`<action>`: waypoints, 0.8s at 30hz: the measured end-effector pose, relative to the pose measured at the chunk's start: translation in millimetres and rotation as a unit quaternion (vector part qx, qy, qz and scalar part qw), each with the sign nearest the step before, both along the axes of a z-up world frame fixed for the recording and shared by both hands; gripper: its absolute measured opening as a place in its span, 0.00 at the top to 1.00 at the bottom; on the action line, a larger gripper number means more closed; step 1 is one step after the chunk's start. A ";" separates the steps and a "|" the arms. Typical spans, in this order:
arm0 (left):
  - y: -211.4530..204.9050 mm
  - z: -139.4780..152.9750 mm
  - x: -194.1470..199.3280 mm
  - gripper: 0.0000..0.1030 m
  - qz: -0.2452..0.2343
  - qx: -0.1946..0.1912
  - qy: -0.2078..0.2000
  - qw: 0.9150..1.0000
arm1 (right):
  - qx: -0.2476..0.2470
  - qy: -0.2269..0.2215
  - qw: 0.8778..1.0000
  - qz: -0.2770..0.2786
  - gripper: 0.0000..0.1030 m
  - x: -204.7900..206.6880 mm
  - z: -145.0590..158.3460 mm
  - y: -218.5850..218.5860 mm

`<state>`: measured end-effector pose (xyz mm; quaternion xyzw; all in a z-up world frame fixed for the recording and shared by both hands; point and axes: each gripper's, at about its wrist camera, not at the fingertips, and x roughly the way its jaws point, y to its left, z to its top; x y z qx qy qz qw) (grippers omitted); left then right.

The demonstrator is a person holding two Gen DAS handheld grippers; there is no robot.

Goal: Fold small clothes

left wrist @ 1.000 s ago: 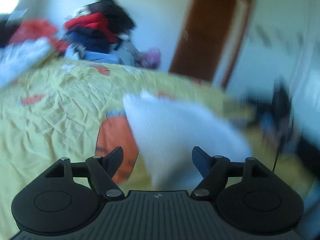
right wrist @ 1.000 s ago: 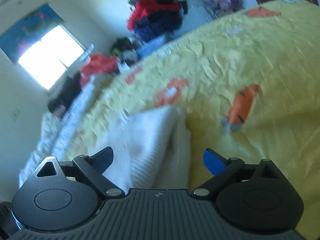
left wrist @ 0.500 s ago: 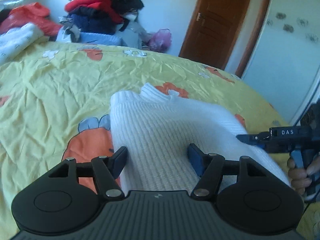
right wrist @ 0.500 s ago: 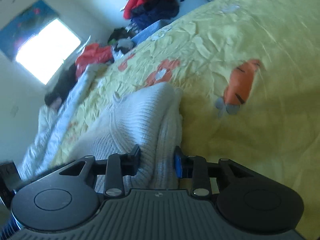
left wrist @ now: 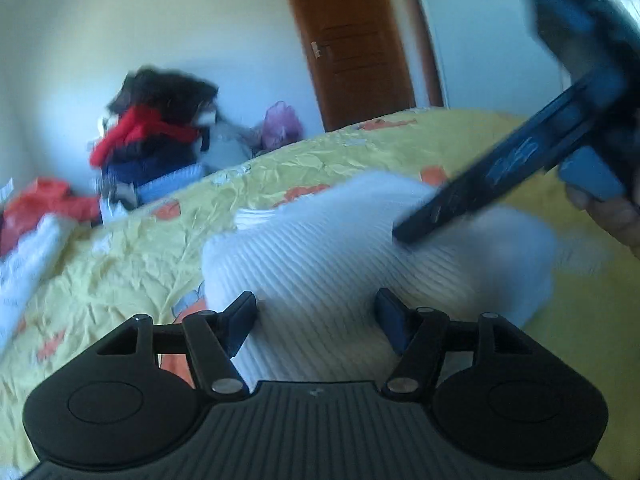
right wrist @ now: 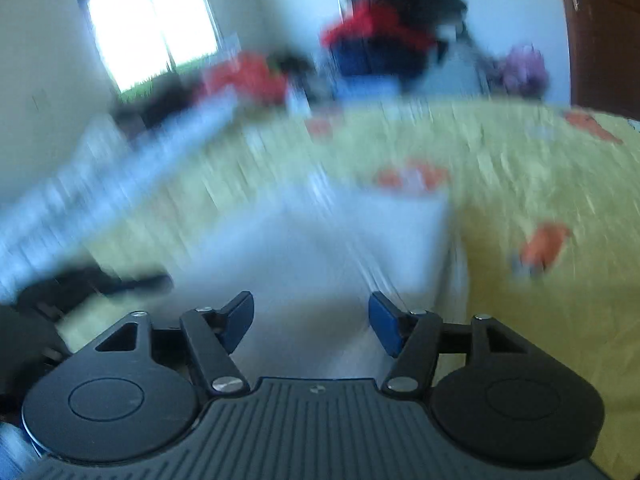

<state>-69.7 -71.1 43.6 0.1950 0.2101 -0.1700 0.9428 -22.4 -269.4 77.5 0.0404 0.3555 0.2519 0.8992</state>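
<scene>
White ribbed knit fills the middle of both wrist views: a small folded garment (left wrist: pixel 320 264) lying on a crumpled yellow bedsheet (left wrist: pixel 132 256) printed with orange shapes.

In the left wrist view, the left gripper (left wrist: pixel 316 314) has its 2 fingers about halfway apart, with a thick fold of the white garment bulging up between them. The cloth reaches both pads, the left pad (left wrist: pixel 242 316) and the right pad (left wrist: pixel 390 320), but blur keeps me from telling whether they press it or merely flank it. Further right, the dark finger of the right gripper (left wrist: pixel 408 234) slants down onto the top of the garment, its tip touching the knit; part of a hand (left wrist: pixel 612 216) shows behind it at the right edge.

In the right wrist view, heavily smeared by motion, the right gripper (right wrist: pixel 312 316) is opening, its blue pads (right wrist: pixel 384 322) standing clear of the white garment (right wrist: pixel 352 240), which lies beneath and ahead of the gap. At the far left of that view a dark blurred shape, apparently the left gripper (right wrist: pixel 132 284), lies low beside the garment.

Beyond the bed, a heap of red, black and navy clothes (left wrist: pixel 156 136) sits against the wall, with a brown wooden door (left wrist: pixel 352 40) to its right.
</scene>
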 end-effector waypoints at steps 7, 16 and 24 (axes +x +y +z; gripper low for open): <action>9.7 20.5 -25.3 0.37 0.025 -0.030 0.001 0.999 | 0.003 -0.011 1.000 -0.023 0.38 -14.4 13.5 -3.8; 0.1 8.3 -47.6 0.33 0.040 -0.015 0.018 0.999 | -0.012 -0.016 1.000 -0.008 0.29 -44.7 -0.4 15.3; 3.1 -3.3 -48.8 0.32 0.069 -0.032 0.045 0.996 | 0.045 0.024 0.999 -0.003 0.38 -50.8 -12.6 2.5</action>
